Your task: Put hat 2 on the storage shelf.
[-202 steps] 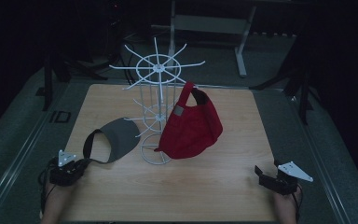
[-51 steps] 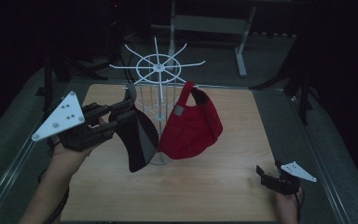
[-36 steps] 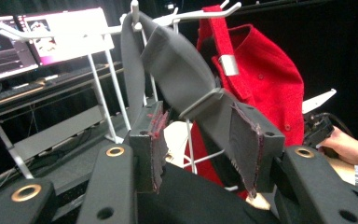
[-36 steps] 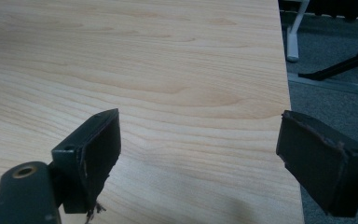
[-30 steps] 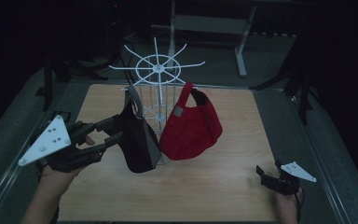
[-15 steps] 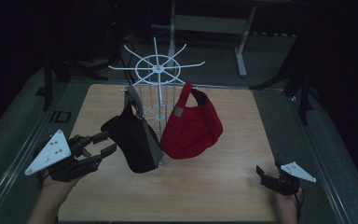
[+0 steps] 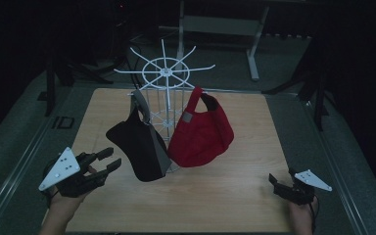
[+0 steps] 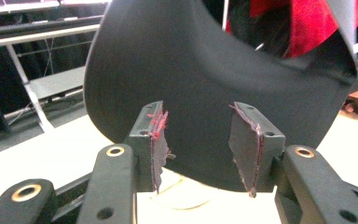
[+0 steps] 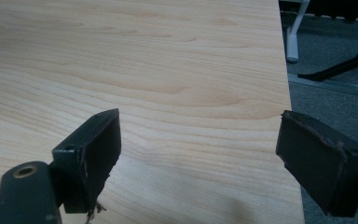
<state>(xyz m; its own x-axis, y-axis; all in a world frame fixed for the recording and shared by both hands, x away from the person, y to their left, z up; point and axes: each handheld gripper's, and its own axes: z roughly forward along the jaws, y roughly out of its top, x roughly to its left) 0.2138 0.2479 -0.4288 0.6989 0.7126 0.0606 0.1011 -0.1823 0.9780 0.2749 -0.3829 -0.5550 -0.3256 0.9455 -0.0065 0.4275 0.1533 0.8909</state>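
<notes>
Left gripper (image 7: 108, 164) with jaws apart, empty, just beside black cap (image 7: 139, 149) hung on white wire rack (image 7: 165, 78). Red cap (image 7: 203, 134) hung alongside (both apparently placed, nothing visibly left). Right gripper (image 7: 275, 183) with jaws wide apart, low over wooden table (image 7: 215, 196).

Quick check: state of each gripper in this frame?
Left gripper: open, empty, just short of the black cap.
Right gripper: open, empty, low over the table.
</notes>
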